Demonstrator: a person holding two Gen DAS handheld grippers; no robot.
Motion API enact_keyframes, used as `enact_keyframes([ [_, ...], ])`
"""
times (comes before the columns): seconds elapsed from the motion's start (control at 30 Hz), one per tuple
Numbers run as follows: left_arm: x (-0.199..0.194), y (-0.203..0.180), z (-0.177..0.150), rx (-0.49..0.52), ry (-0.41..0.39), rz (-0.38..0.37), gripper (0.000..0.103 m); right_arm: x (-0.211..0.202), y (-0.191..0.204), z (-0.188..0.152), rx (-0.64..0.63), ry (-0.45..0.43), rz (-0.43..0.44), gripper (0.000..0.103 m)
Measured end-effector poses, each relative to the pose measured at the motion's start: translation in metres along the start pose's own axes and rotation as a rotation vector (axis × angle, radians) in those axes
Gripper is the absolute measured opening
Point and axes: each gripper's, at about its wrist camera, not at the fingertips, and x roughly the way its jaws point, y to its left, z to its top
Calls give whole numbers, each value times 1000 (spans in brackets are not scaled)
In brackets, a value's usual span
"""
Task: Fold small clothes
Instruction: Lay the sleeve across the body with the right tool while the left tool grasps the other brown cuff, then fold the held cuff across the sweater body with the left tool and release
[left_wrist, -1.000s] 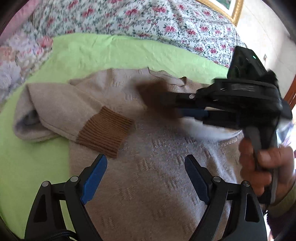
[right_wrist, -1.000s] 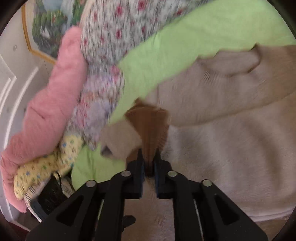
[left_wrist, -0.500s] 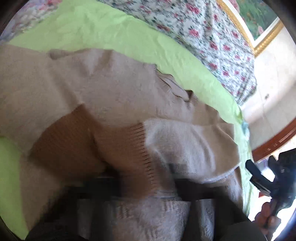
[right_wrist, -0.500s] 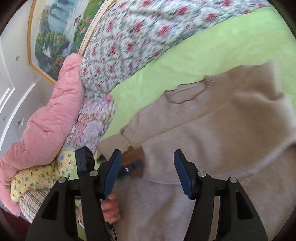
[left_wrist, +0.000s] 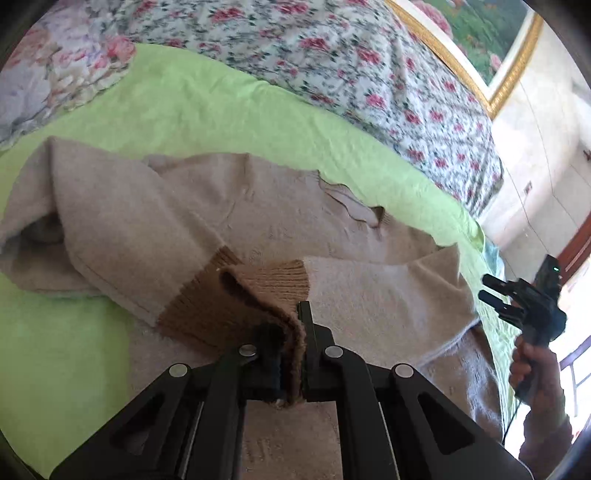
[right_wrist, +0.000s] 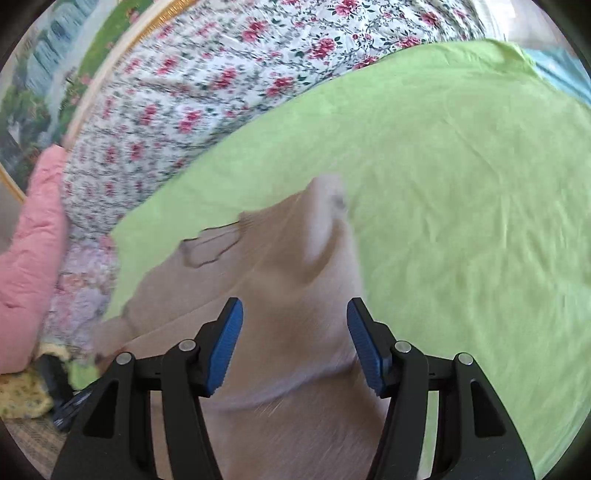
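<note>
— So where is the sweater (left_wrist: 155, 221) sitting?

— It's lying spread on the green sheet (left_wrist: 207, 107) of the bed, neck opening toward the floral quilt (left_wrist: 332, 55). Both sleeves are lying folded in across the chest, their brown cuffs meeting near the middle.

— And the left gripper (left_wrist: 291, 354)?

— Its jaws are sitting pressed together on a brown cuff (left_wrist: 258, 295), the ribbed knit bunching up between them.

— Is the right gripper (right_wrist: 295, 347) holding anything?

— No — its jaws have just been opening, and they're standing apart with nothing between the blue pads (right_wrist: 225, 347). It's hovering over the sweater's edge, next to bare sheet. In the left view, a hand (left_wrist: 532, 365) is gripping its handle off at the bed's side, well apart from the cuff.

— Anything else showing?

— A pink quilt (right_wrist: 29, 266) is bunching at the left edge, and a gold-framed picture (left_wrist: 491, 40) is hanging behind the bed.
</note>
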Motion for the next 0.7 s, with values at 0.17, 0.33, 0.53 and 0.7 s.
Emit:
enact_keyframes([
  [0.17,-7,5,-10,1,-15,15,5,54,-5,34,-56,91,-82,61],
  [0.33,-12,16,-16,-50,-23,9,5,83,-11,36,-42,141,-49,61],
  [0.53,-3,1,-11,0,-8,-12,5,58,-9,54,-68,12,-41,8],
  [0.7,9,5,-15,8,65,19,11,80,-19,44,-53,111,-102,13],
])
